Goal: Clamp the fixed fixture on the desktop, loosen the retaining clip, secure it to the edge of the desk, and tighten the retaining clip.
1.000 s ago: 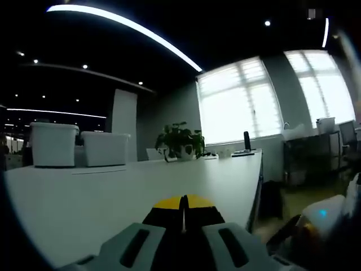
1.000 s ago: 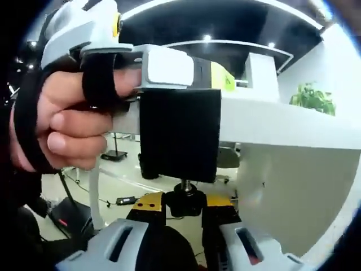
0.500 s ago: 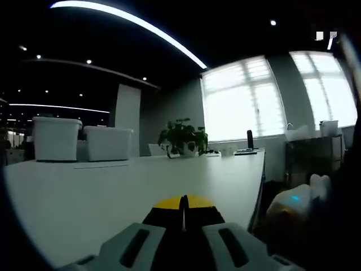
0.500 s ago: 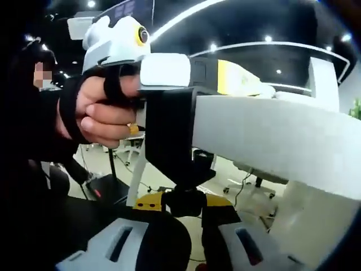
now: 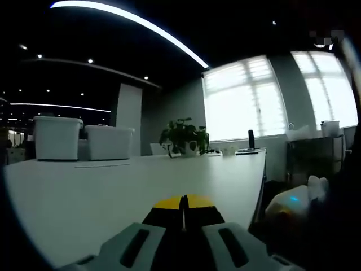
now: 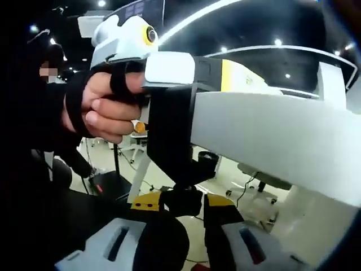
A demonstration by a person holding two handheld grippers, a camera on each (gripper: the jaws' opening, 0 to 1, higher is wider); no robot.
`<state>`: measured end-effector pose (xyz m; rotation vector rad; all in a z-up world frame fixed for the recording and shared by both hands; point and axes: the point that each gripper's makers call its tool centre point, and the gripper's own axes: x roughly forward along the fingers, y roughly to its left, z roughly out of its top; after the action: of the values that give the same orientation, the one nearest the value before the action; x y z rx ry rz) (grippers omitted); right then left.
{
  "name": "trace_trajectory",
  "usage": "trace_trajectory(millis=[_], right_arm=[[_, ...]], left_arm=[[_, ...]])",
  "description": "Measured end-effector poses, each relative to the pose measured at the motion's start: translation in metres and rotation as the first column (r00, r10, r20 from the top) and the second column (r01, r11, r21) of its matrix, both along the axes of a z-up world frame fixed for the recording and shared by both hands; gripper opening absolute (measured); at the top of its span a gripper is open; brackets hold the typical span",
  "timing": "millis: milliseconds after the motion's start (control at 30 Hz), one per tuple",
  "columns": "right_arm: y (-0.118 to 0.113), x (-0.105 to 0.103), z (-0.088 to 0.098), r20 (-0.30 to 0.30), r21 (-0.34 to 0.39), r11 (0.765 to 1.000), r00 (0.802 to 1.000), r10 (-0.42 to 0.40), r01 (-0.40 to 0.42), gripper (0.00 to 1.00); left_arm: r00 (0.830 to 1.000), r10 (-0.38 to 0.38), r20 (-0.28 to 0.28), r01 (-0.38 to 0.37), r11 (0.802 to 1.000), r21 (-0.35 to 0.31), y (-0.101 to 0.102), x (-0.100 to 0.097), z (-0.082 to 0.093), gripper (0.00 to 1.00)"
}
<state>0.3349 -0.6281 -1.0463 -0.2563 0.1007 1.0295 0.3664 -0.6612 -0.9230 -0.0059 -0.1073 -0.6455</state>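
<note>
Fingers of the left gripper (image 5: pixel 183 212) lie pressed together at 6 o'clock in the left gripper view, their yellow tips meeting flat on the white table (image 5: pixel 101 192); whether anything is nipped between them cannot be told. Across the table stand two white bins (image 5: pixel 84 144) at 9 o'clock and a potted plant (image 5: pixel 181 138) near the centre, with bright windows (image 5: pixel 242 101) behind at 2 o'clock. In the right gripper view, the black clamp fixture (image 6: pixel 172 132) sits over the edge of the table (image 6: pixel 271 141), its body hanging down the table's side at the centre. The right gripper (image 6: pixel 183 202) rises from 6 o'clock and its yellow-tipped fingers pinch the black retaining knob (image 6: pixel 181 200) at the fixture's lower end. At 10 o'clock a strapped hand (image 6: pixel 104 110) grips the left gripper's white body, which rests on top of the table beside the fixture.
</note>
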Motion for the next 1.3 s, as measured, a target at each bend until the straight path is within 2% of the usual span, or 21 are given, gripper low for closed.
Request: trace_trajectory(millis=[33,100,167,233,267,300,333,400,467,567,733,800,1000,1167,1200,1233,1300], right_arm=[[-0.001,-0.001,0.0,-0.015,-0.002,1.0,0.999,-0.031,0.031,0.26],[-0.005,-0.002,0.004,0.023,-0.002,0.996,0.995,-0.093,0.093,0.27],[-0.009,-0.005,0.004,0.026,0.003,0.987,0.987,-0.16,0.16,0.29],[-0.015,-0.007,-0.001,0.011,-0.001,0.971,0.971,-0.24,0.24,0.35],[-0.019,-0.006,-0.004,0.031,-0.031,0.963,0.963,-0.268,0.269,0.4],[-0.024,-0.007,-0.012,0.039,-0.068,0.936,0.939,-0.343,0.345,0.44],[-0.024,-0.009,-0.014,0.025,-0.064,0.93,0.933,-0.36,0.361,0.47],[-0.024,-0.012,-0.014,-0.024,-0.018,0.908,0.908,-0.419,0.419,0.48],[-0.023,-0.018,-0.01,-0.026,-0.006,0.887,0.886,-0.462,0.462,0.53],[-0.021,-0.02,0.001,-0.035,0.051,0.835,0.837,-0.546,0.547,0.51],[-0.013,-0.018,0.011,-0.028,0.089,0.789,0.793,-0.609,0.609,0.48],[-0.014,-0.016,0.008,-0.07,0.09,0.764,0.769,-0.635,0.639,0.42],[-0.019,-0.011,0.003,-0.086,0.08,0.749,0.753,-0.652,0.657,0.39],[-0.014,-0.006,0.006,-0.087,0.095,0.75,0.756,-0.649,0.654,0.38],[-0.015,-0.004,0.006,-0.088,0.09,0.743,0.749,-0.657,0.663,0.36],[-0.015,-0.004,0.004,-0.091,0.082,0.746,0.751,-0.654,0.66,0.34],[-0.015,-0.002,-0.001,-0.103,0.06,0.74,0.742,-0.663,0.67,0.29]], left_arm=[[1.0,-0.001,0.0,0.001,1.0,0.0,0.0,0.0,0.0,0.01],[1.0,-0.001,0.0,0.001,1.0,-0.001,0.0,0.0,0.0,0.01],[1.0,-0.003,0.0,0.003,1.0,-0.001,0.0,0.0,0.0,0.01],[1.0,-0.006,0.0,0.006,1.0,-0.001,0.0,0.0,0.0,0.01],[1.0,-0.007,0.002,0.007,1.0,0.0,0.0,0.0,0.0,0.01],[1.0,-0.007,0.003,0.007,1.0,0.0,0.0,0.0,0.0,0.01],[1.0,-0.013,0.004,0.013,1.0,0.0,-0.001,0.0,0.0,0.01],[1.0,-0.02,0.01,0.02,1.0,0.001,-0.001,-0.001,0.001,0.01],[1.0,-0.02,0.016,0.02,1.0,0.002,-0.001,-0.002,0.001,0.01],[0.999,-0.021,0.024,0.021,1.0,0.003,-0.001,-0.002,0.002,0.01],[0.999,-0.032,0.032,0.032,0.999,0.006,-0.001,-0.003,0.002,0.01],[0.999,-0.033,0.035,0.032,0.999,0.006,-0.001,-0.004,0.002,0.01],[0.999,-0.032,0.042,0.032,0.999,0.008,-0.001,-0.004,0.002,0.01],[0.999,-0.032,0.044,0.032,0.999,0.008,-0.001,-0.004,0.003,0.01],[0.999,-0.032,0.043,0.032,0.999,0.008,-0.001,-0.004,0.003,0.01],[0.999,-0.032,0.042,0.032,0.999,0.008,-0.001,-0.003,0.002,0.01],[0.999,-0.032,0.041,0.032,0.999,0.008,-0.001,-0.003,0.002,0.01]])
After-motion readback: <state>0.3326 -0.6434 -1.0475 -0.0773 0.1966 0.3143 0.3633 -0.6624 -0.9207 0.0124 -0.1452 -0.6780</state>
